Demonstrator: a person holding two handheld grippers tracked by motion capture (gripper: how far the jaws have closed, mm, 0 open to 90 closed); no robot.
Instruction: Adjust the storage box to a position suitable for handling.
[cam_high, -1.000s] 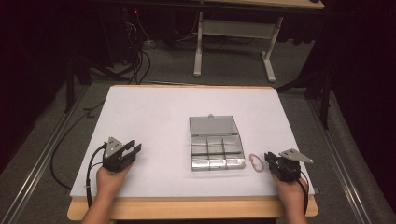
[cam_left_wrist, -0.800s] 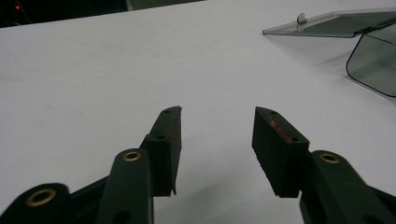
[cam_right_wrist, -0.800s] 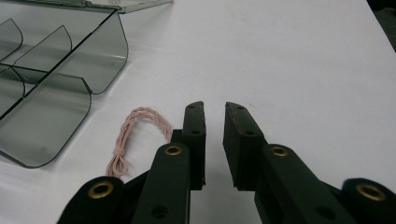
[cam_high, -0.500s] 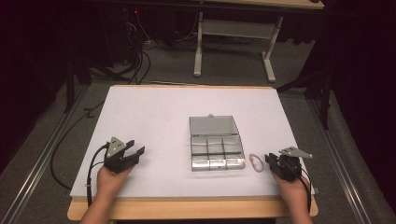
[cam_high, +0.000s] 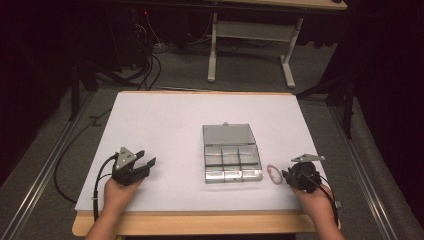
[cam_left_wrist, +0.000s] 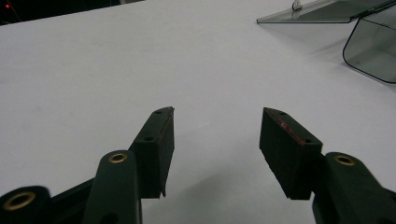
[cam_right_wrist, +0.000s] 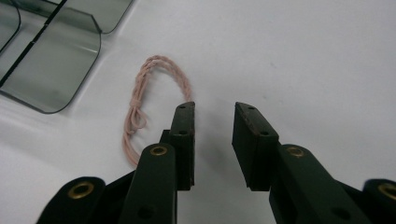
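Resting on the white table top (cam_high: 165, 120) at about four o'clock, the right gripper (cam_high: 287, 176) has its black jaws parted with nothing between them; they have just been opening. A thin pink twisted cord loop (cam_right_wrist: 140, 109) lies flat on the table, touching the outside of that gripper's left jaw, between it and the clear plastic compartment box (cam_high: 231, 161) with its lid folded back. At eight o'clock, well apart from the box, the left gripper (cam_high: 146, 165) holds its jaws spread wide over bare table, empty.
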